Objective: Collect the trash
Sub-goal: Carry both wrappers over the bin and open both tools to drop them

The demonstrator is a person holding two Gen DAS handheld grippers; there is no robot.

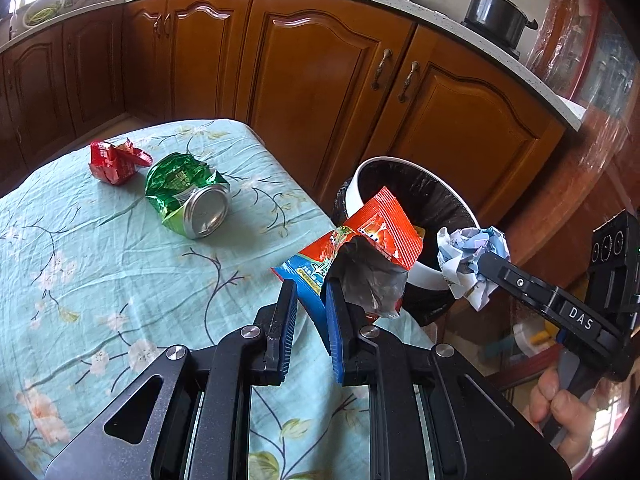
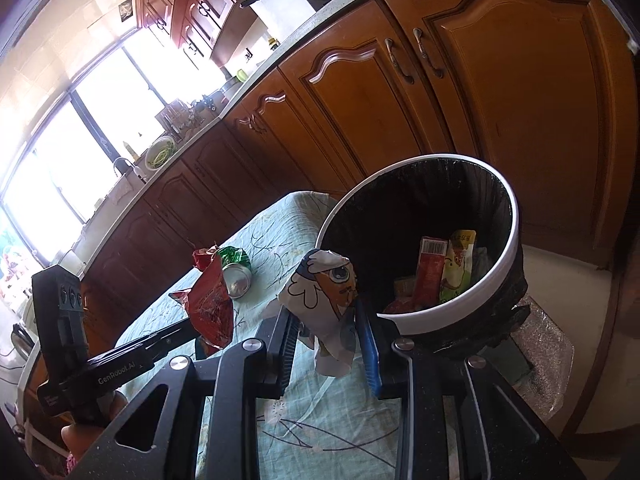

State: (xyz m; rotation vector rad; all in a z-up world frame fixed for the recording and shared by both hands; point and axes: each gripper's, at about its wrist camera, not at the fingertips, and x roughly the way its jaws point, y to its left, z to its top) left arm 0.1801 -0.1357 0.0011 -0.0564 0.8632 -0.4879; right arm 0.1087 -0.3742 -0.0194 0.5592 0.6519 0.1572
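Observation:
My left gripper (image 1: pixel 311 286) is shut on an orange-red snack wrapper (image 1: pixel 372 236) with a blue end, held at the table's edge close to the bin. The bin (image 1: pixel 428 276) is white with a black liner and stands just past the table. My right gripper (image 2: pixel 326 312) is shut on a crumpled paper ball (image 2: pixel 328 300) printed with a cartoon, in front of the bin's rim (image 2: pixel 514 236). Several wrappers lie inside the bin. In the left wrist view the right gripper (image 1: pixel 486 264) and its paper ball (image 1: pixel 468 264) hang beside the bin. A crushed green can (image 1: pixel 188 200) and a red wrapper (image 1: pixel 116 162) lie on the table.
The table wears a teal floral cloth (image 1: pixel 100 260). Brown kitchen cabinets (image 1: pixel 320 80) stand close behind the table and bin. A pot (image 1: pixel 496 12) sits on the counter above. A hand (image 1: pixel 560 400) grips the right tool. The left gripper (image 2: pixel 192 326) shows with its wrapper (image 2: pixel 212 304).

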